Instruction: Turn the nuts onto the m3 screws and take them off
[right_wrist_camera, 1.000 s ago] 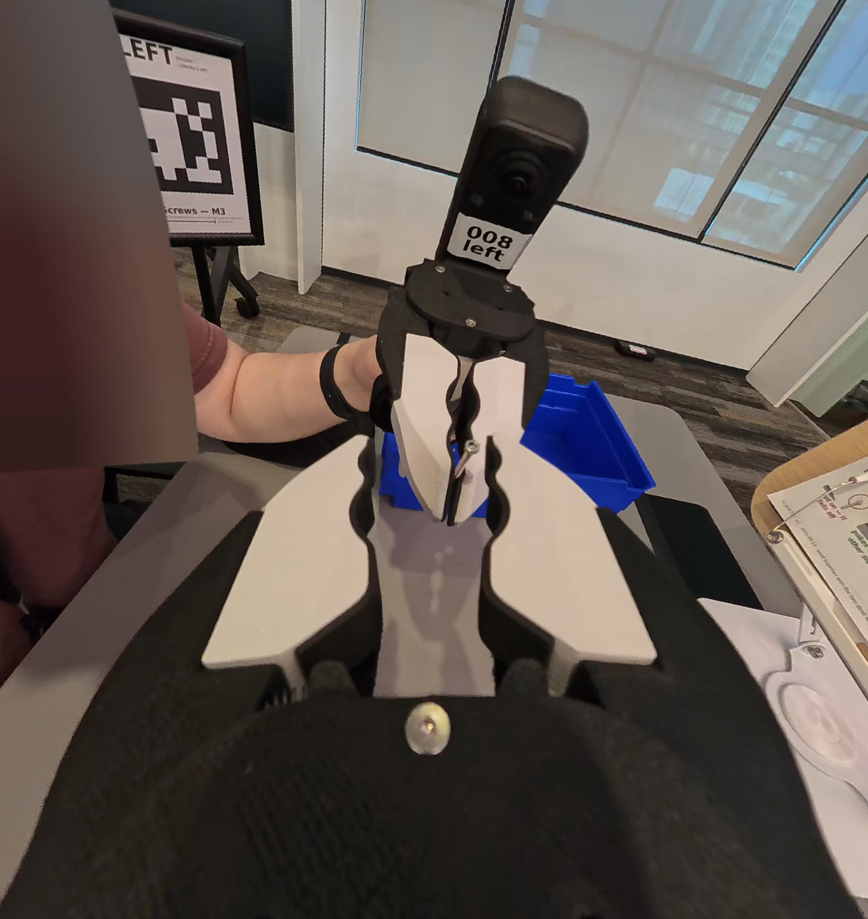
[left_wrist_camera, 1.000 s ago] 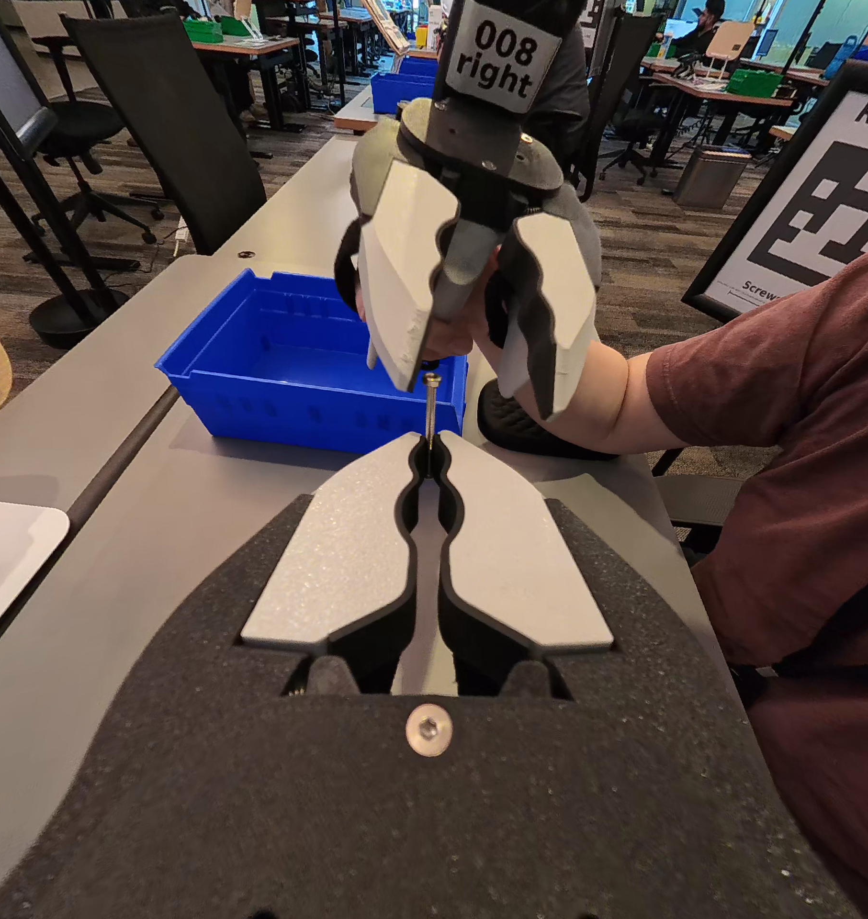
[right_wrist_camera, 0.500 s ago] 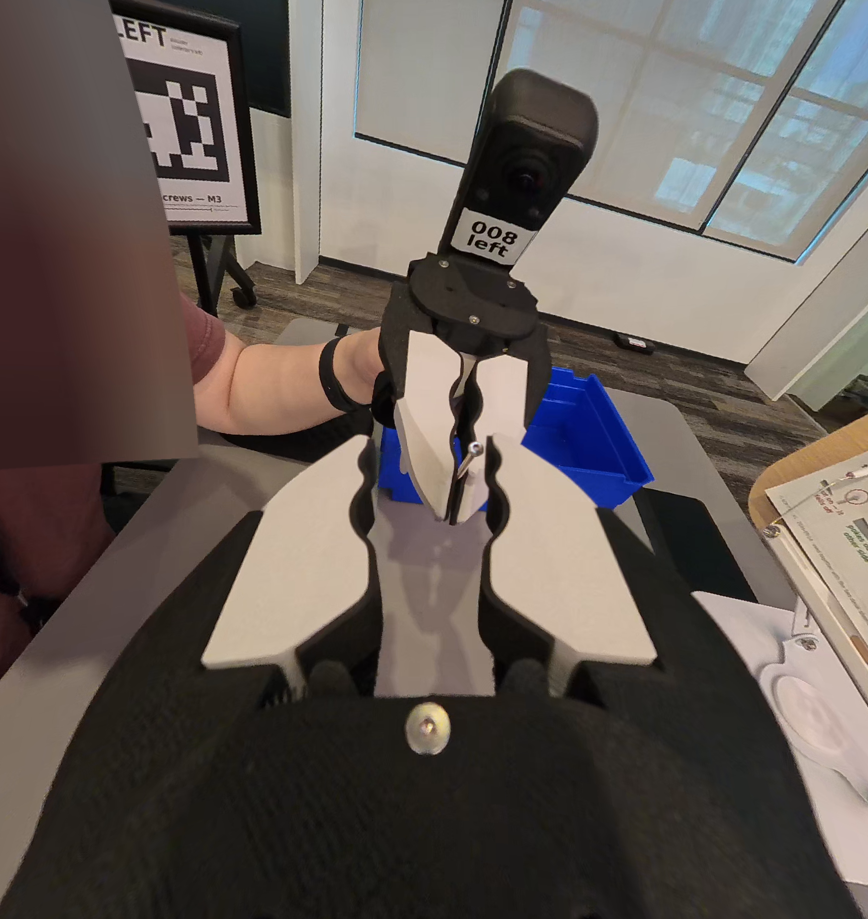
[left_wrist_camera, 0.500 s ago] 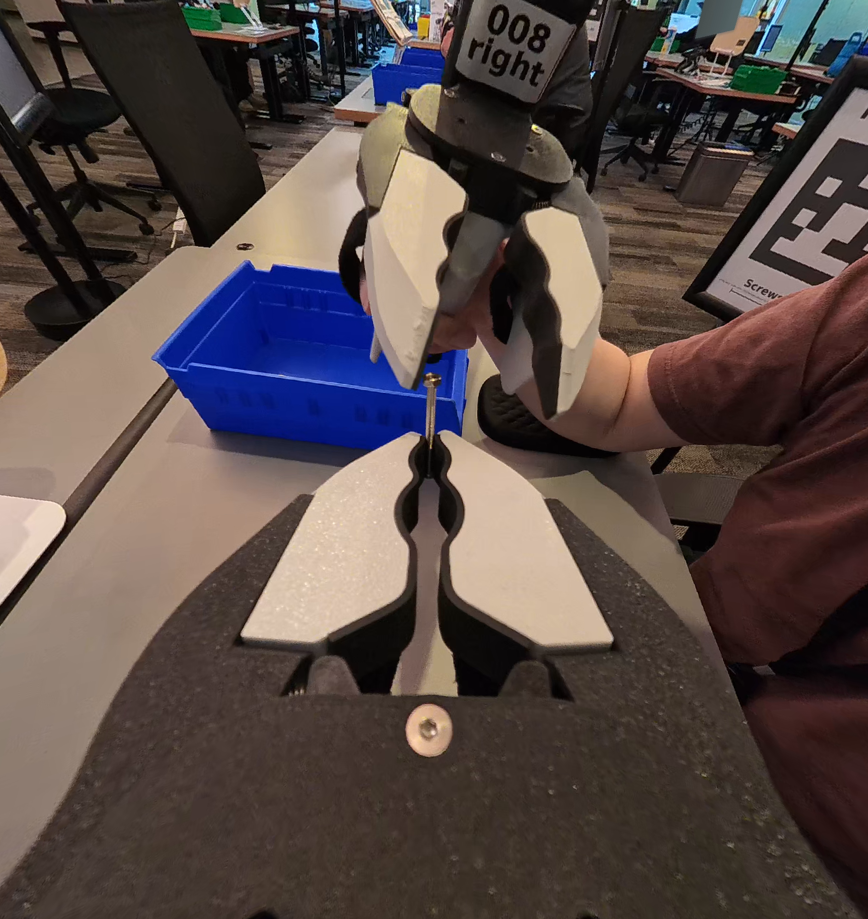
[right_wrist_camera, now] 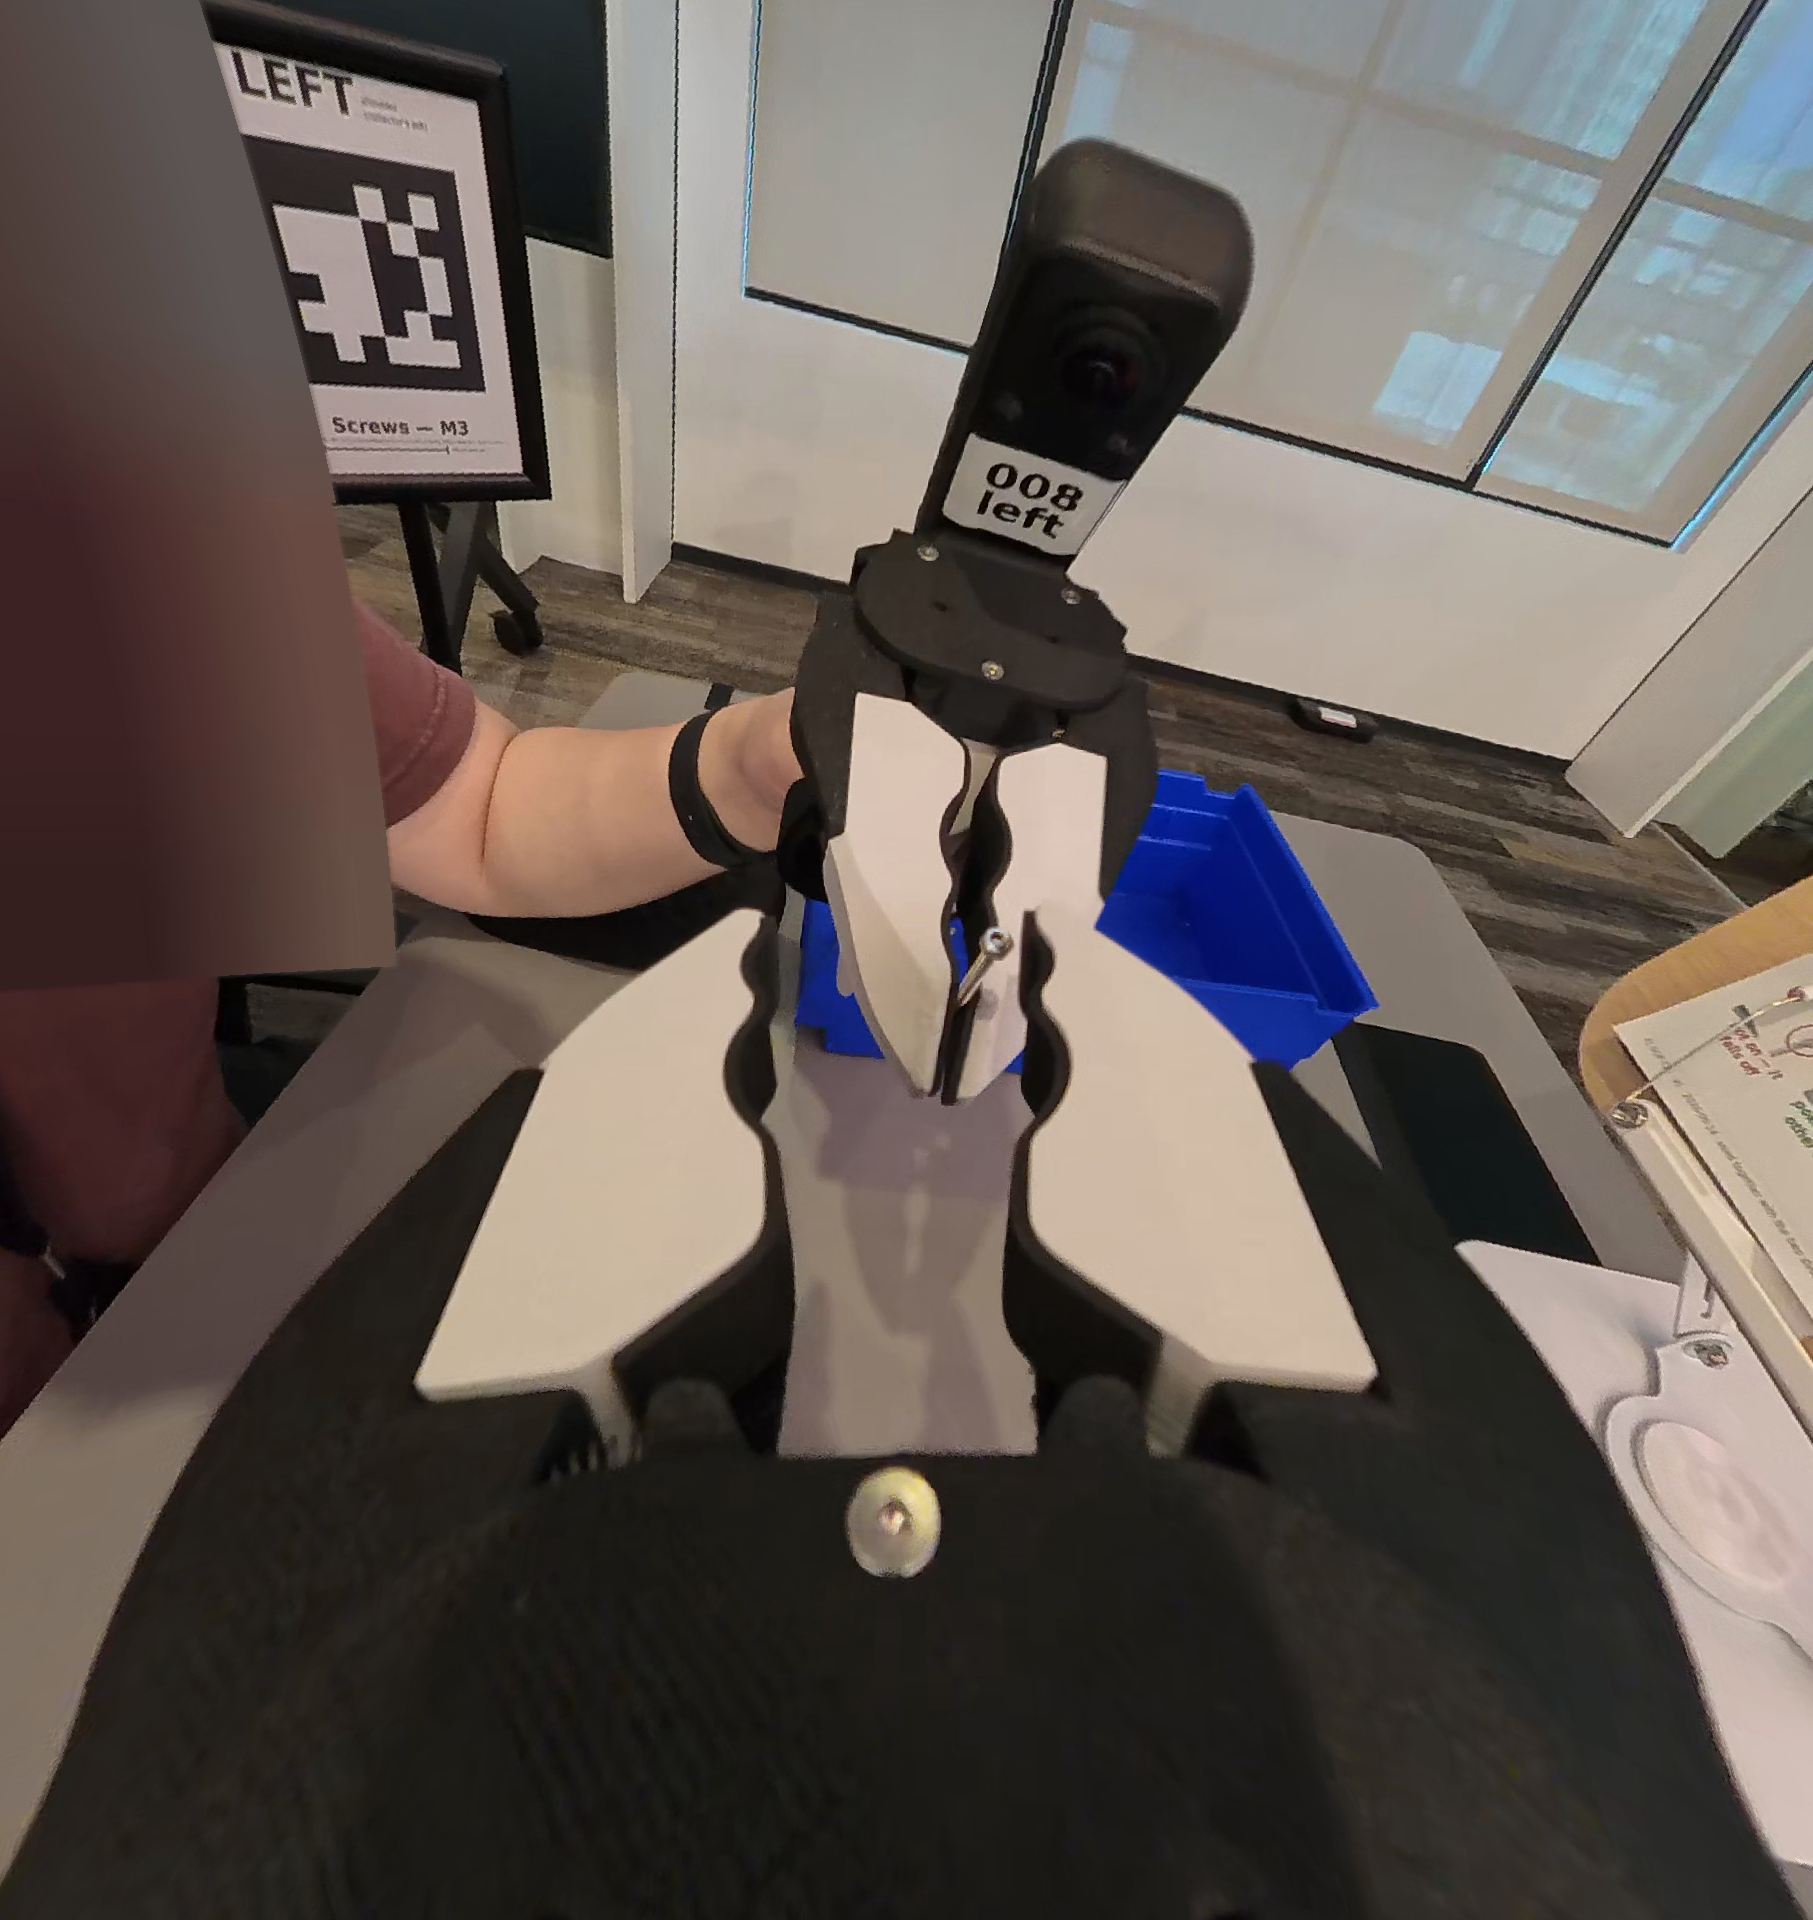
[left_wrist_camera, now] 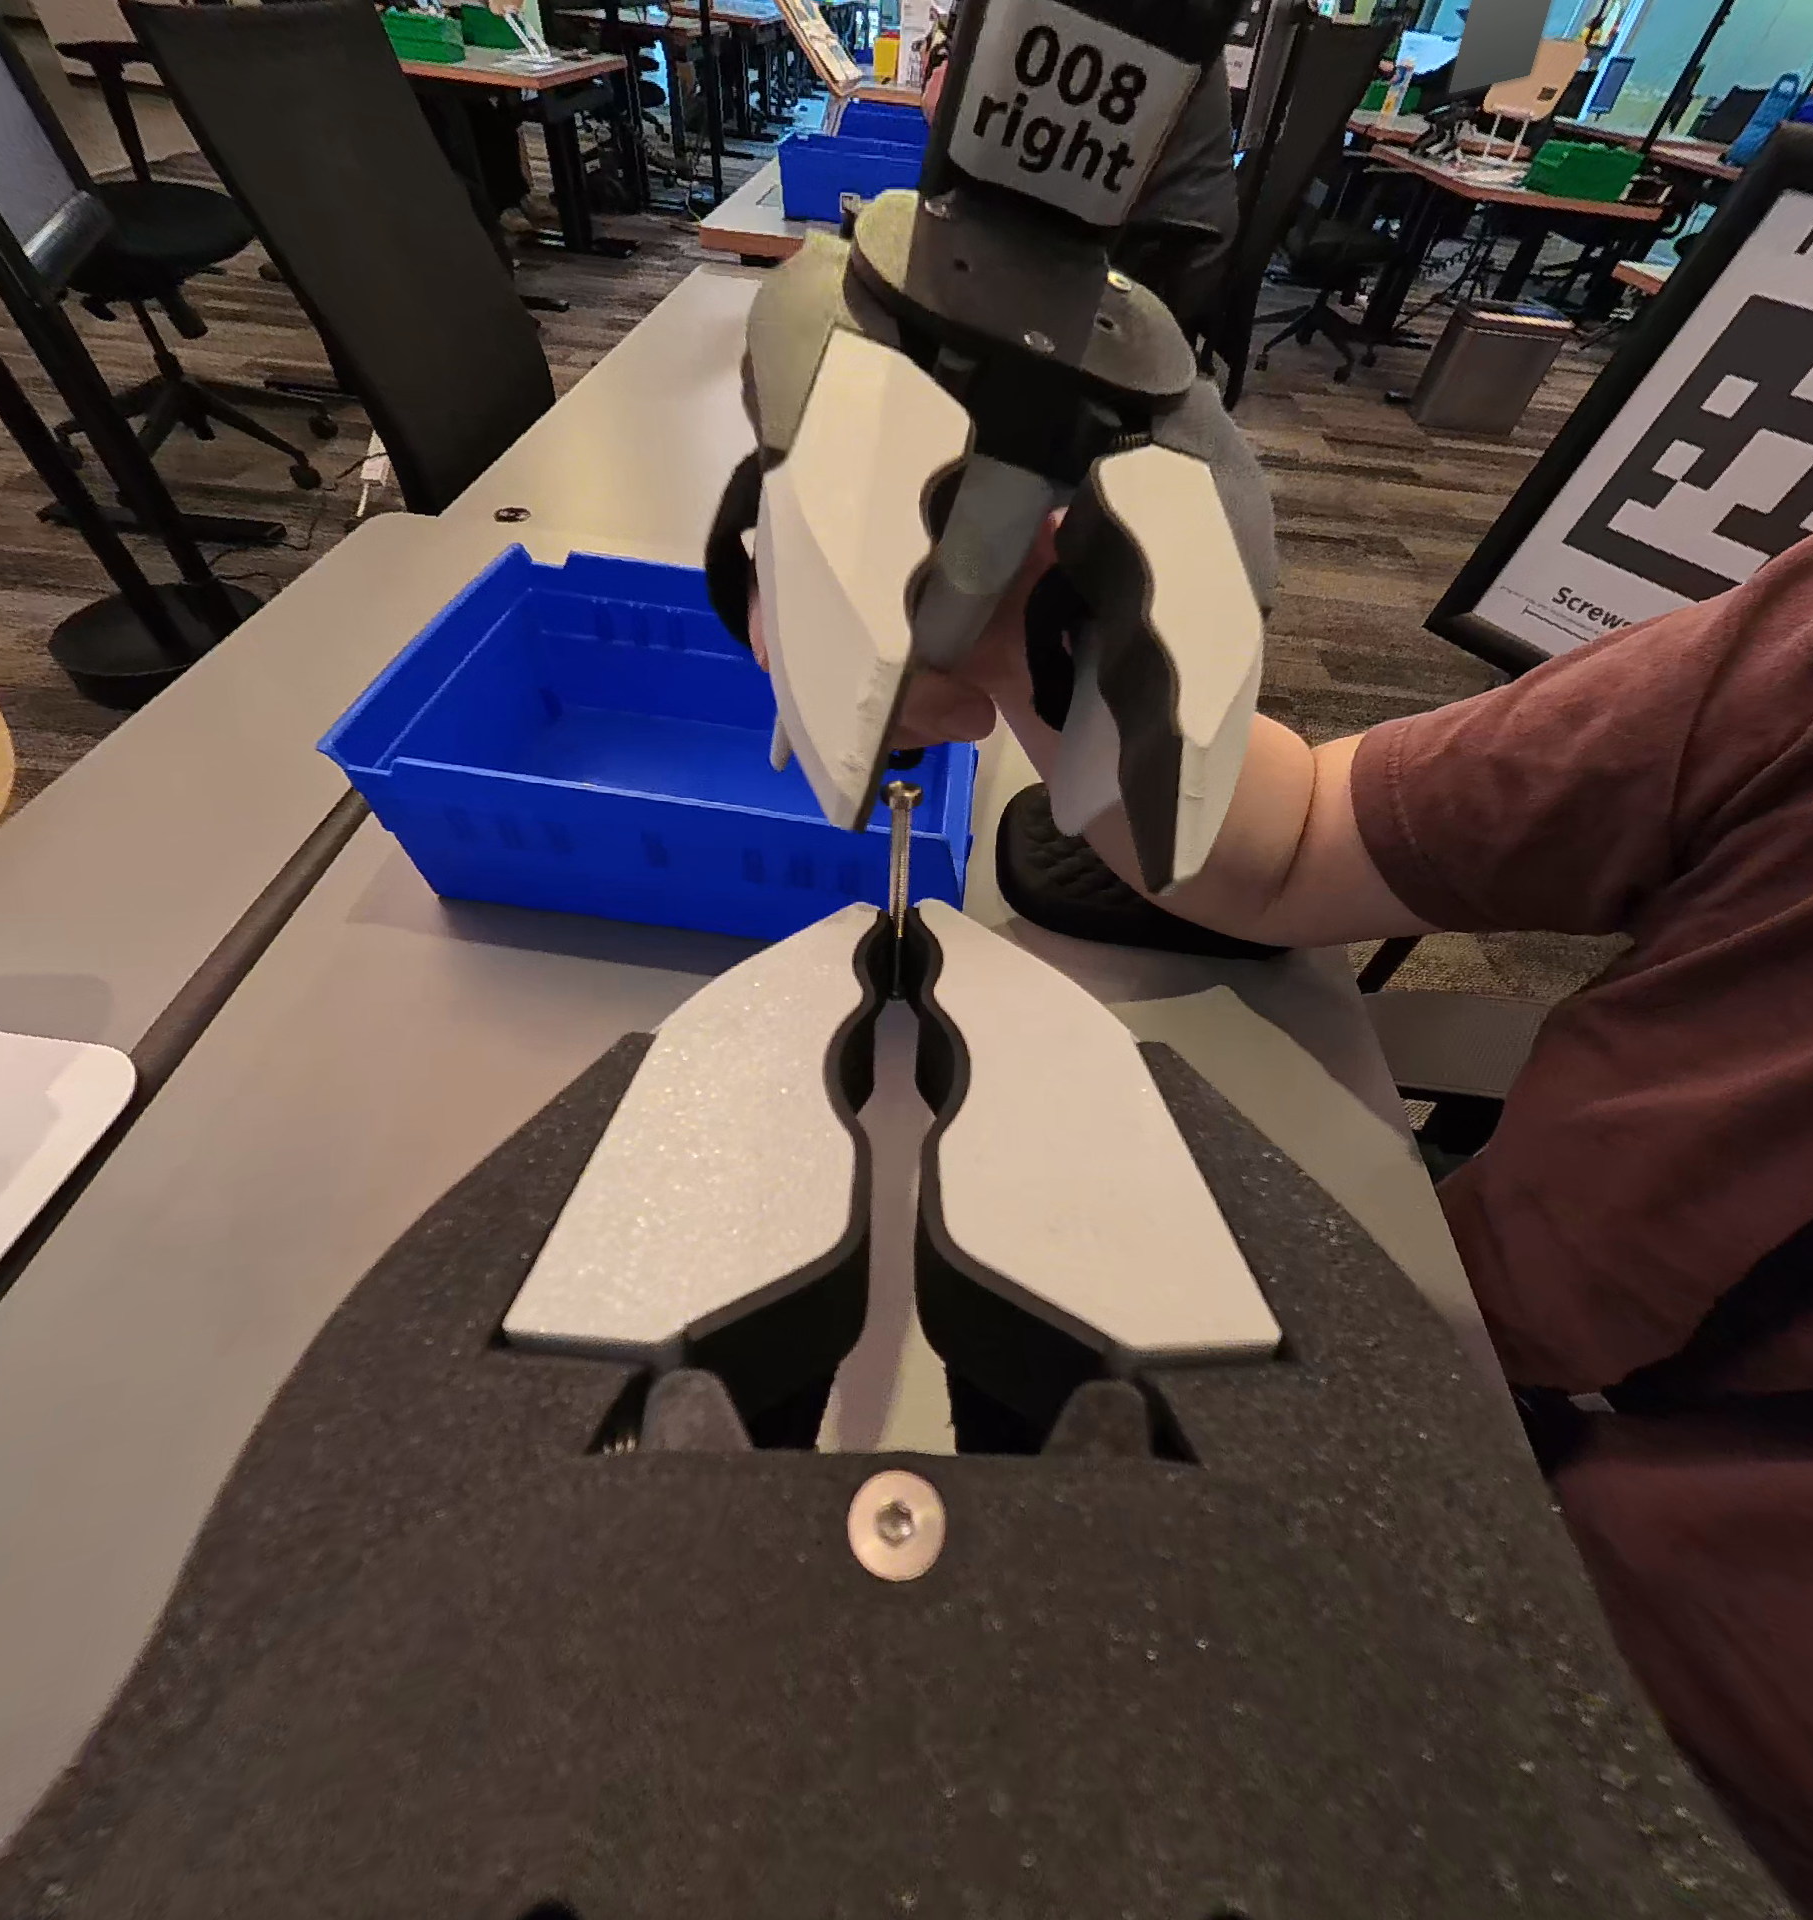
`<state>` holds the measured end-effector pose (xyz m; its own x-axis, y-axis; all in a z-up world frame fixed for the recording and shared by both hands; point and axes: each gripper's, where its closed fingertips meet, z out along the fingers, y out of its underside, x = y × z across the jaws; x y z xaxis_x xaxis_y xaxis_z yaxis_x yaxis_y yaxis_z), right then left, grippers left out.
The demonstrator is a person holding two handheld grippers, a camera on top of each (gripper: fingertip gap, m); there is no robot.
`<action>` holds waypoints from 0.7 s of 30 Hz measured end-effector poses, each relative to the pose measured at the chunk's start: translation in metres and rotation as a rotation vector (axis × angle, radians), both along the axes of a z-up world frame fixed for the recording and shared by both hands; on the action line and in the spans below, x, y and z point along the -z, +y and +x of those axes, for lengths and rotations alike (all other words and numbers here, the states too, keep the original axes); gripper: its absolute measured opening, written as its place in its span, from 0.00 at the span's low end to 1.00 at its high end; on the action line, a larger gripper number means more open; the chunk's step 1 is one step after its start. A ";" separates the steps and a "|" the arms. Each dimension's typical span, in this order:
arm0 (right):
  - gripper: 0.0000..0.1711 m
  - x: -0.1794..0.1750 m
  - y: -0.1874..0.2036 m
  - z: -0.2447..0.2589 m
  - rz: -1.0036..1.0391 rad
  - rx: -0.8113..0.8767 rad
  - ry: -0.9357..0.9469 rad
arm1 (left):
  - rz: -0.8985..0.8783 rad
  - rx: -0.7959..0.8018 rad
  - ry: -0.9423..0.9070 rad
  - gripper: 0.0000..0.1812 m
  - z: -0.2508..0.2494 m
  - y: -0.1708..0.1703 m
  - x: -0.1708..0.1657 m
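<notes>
Here the left fingers (left_wrist_camera: 897, 940) pinch the screw (left_wrist_camera: 899, 847) upright; the right fingers (right_wrist_camera: 897, 997) flank its head, spread

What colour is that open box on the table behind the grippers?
Bright blue. The box shows best in the left wrist view.

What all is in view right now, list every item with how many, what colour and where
screw: one, silver, upright in the left gripper's tips
bin: one, blue, on the table behind the grippers
table: one, grey, under everything
marker signs: two, black and white, framed, one on each side of the person
office chair: one, black, beyond the table
instruction sheet: one, white, on a wooden board at the right
left gripper: shut on the screw
right gripper: open, around the left gripper's tips
person's forearms: two, maroon sleeves
</notes>
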<state>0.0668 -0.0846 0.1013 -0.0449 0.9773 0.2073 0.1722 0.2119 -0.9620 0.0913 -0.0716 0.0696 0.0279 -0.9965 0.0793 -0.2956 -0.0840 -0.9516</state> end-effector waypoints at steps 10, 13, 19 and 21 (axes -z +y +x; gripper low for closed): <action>0.28 -0.006 0.004 0.003 -0.041 0.009 0.040 | -0.014 0.011 -0.003 0.01 0.001 -0.001 0.001; 0.31 0.000 -0.002 -0.005 -0.064 -0.030 0.029 | -0.011 0.013 -0.009 0.01 0.002 -0.003 0.000; 0.37 0.004 -0.002 -0.002 -0.026 -0.008 -0.016 | -0.027 -0.038 -0.052 0.01 -0.005 0.009 -0.007; 0.36 0.001 -0.002 0.001 -0.028 -0.002 -0.011 | -0.047 -0.043 -0.055 0.01 -0.008 0.012 -0.008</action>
<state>0.0679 -0.0864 0.1002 -0.0487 0.9826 0.1792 0.1823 0.1852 -0.9657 0.0837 -0.0600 0.0771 0.0647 -0.9896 0.1283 -0.2377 -0.1402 -0.9612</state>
